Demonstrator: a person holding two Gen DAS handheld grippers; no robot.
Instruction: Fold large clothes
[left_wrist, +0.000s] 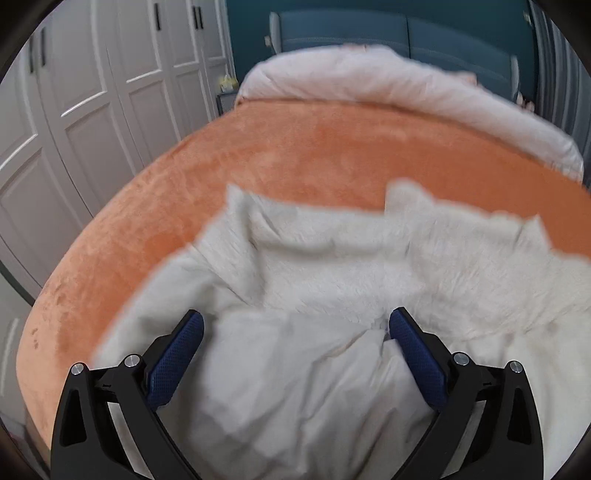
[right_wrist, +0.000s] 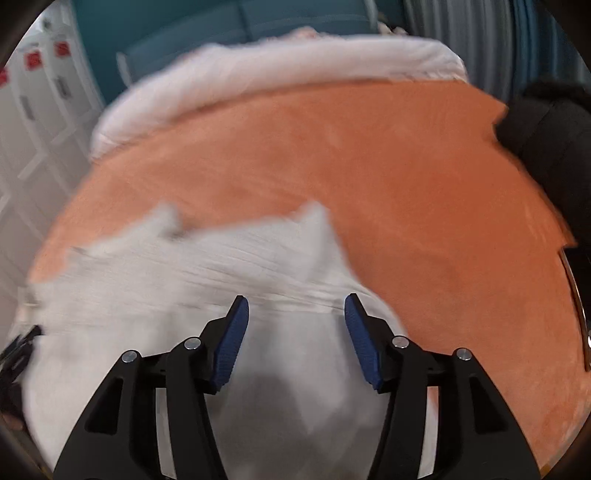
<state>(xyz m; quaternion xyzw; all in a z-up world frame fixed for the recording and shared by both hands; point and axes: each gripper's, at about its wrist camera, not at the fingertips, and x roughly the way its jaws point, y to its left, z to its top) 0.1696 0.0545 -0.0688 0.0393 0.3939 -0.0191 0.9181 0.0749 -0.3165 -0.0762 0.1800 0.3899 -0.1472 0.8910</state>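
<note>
A large white garment (left_wrist: 332, 288) lies crumpled on the orange blanket (left_wrist: 295, 147) of a bed. It also shows in the right wrist view (right_wrist: 221, 273), blurred. My left gripper (left_wrist: 295, 325) is open above the near part of the garment, with blue pads (left_wrist: 177, 362) wide apart and nothing between them. My right gripper (right_wrist: 295, 306) is open over the garment's right edge, and its blue pads (right_wrist: 231, 343) hold nothing.
A pale pink duvet (left_wrist: 388, 81) is bunched at the bed's far end against a teal headboard (left_wrist: 369, 33). White wardrobe doors (left_wrist: 74, 110) stand left of the bed. A black garment (right_wrist: 554, 147) lies at the bed's right edge.
</note>
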